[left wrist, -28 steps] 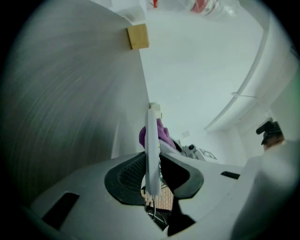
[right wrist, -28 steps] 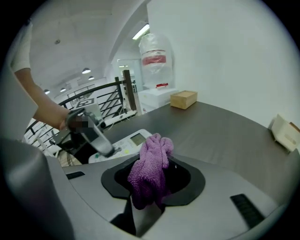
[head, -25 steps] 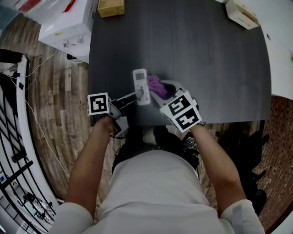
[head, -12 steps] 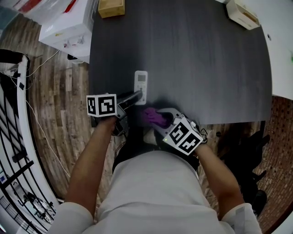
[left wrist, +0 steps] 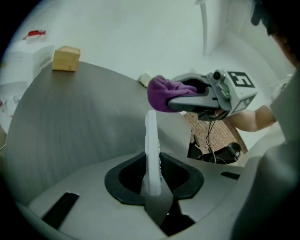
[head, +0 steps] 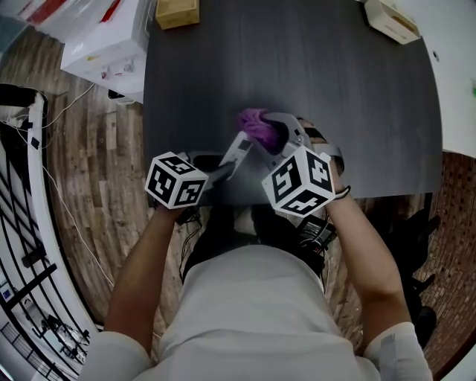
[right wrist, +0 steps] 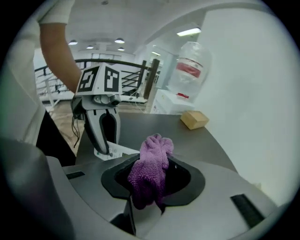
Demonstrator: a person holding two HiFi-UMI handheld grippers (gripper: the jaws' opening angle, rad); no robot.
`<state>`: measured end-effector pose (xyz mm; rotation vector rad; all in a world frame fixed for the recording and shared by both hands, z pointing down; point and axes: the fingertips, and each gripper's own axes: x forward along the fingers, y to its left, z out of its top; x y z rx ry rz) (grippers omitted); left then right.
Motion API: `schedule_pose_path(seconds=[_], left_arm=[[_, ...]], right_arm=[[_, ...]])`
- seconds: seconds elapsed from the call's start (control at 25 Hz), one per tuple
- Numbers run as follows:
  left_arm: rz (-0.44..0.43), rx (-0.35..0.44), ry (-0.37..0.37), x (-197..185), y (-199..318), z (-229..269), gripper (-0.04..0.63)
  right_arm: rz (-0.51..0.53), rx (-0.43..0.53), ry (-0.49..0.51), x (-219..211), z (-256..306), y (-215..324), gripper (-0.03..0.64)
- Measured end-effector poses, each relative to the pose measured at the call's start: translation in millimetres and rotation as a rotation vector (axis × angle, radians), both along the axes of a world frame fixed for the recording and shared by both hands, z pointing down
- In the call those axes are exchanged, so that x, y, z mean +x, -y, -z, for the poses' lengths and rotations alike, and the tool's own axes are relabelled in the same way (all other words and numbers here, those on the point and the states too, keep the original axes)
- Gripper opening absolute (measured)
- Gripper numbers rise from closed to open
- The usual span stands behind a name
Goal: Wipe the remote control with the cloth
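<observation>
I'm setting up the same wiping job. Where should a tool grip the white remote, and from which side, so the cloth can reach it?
Grip the remote at one short end, coming in along its length, as the left tool does: jaws closed across the thin slab. The long body then sticks out free for the purple cloth in the right tool.

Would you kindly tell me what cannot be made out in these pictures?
Buttons of the remote control: edge-on in the left gripper view, too small in the head view.
Whether the cloth touches the remote control: its bulk hides that spot in the head view.
Tan box: cut off by the head view's top edge.
</observation>
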<state>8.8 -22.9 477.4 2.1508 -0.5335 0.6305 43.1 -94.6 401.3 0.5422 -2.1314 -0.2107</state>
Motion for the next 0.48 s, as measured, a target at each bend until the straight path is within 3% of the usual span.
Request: schedule_pose_path(seconds=[0.12, 0.36, 0.48], left_arm=[[0.013, 0.024, 0.009, 0.6, 0.7, 1.5, 0.097], [0.033, 0.044, 0.001, -4.8, -5.8, -1.5, 0.095], [0.064, 0.037, 0.01, -7.4, -3.9, -6.0, 0.095]], right_arm=[[0.088, 0.01, -0.09, -7.0, -16.0, -5.1, 0.129], [-0.014, -0.173, -0.036, 18.2, -44.4, -19.1, 0.13], [0.043, -0.263, -0.114, 31.5, -67.1, -47.4, 0.129]])
